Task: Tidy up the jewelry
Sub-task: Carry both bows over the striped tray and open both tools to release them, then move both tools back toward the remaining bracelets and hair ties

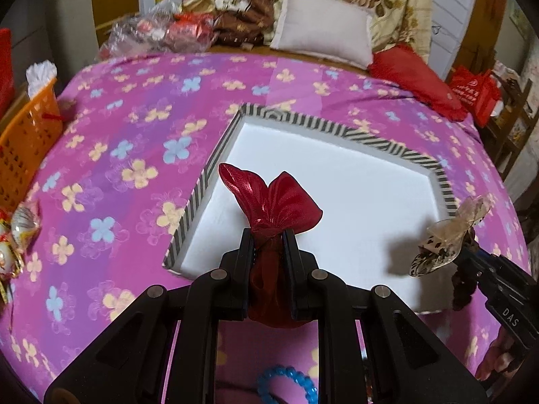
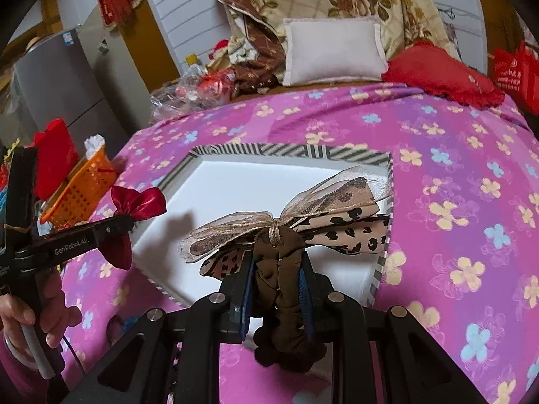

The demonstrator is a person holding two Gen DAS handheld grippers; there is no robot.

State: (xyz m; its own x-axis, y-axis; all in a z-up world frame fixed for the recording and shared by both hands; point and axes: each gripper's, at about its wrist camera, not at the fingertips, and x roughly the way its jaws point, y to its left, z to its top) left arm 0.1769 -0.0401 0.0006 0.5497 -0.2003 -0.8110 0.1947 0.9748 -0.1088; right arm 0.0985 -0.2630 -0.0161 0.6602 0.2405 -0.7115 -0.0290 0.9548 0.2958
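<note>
Over the bed with its pink flowered bedspread (image 1: 111, 155), both claws hang just above a shallow striped-rim tray (image 1: 215, 155) whose white floor looks bare, so by my reckoning the sorting has hardly begun: nothing is laid in it yet, and two pieces are about to be the first. The left claw (image 1: 268, 235) is pinching a red satin hair bow (image 1: 273, 195) by its gathered waist, the glossy loops fanning up like petals and a darker red tail hanging below the fingers. The right claw (image 2: 276, 262) is clamped on a brown scrunchie (image 2: 283, 289), a soft crumpled ring of matte cloth, tied to a leopard-print bow (image 2: 340, 229) with a sheer gauzy beige ribbon layered over it; the bow spreads wide over the tray's right side, held in the air rather than resting. Still left, as far as I can see, is a string of chunky blue beads (image 1: 286, 383) lying on the bedspread beneath the left claw, and some shiny gold-and-red trinkets (image 1: 17, 235) at the bed's left edge, though whether those belong in the tray I cannot say. An orange plastic basket (image 1: 27, 144) with a lattice wall sits off to the left.
</note>
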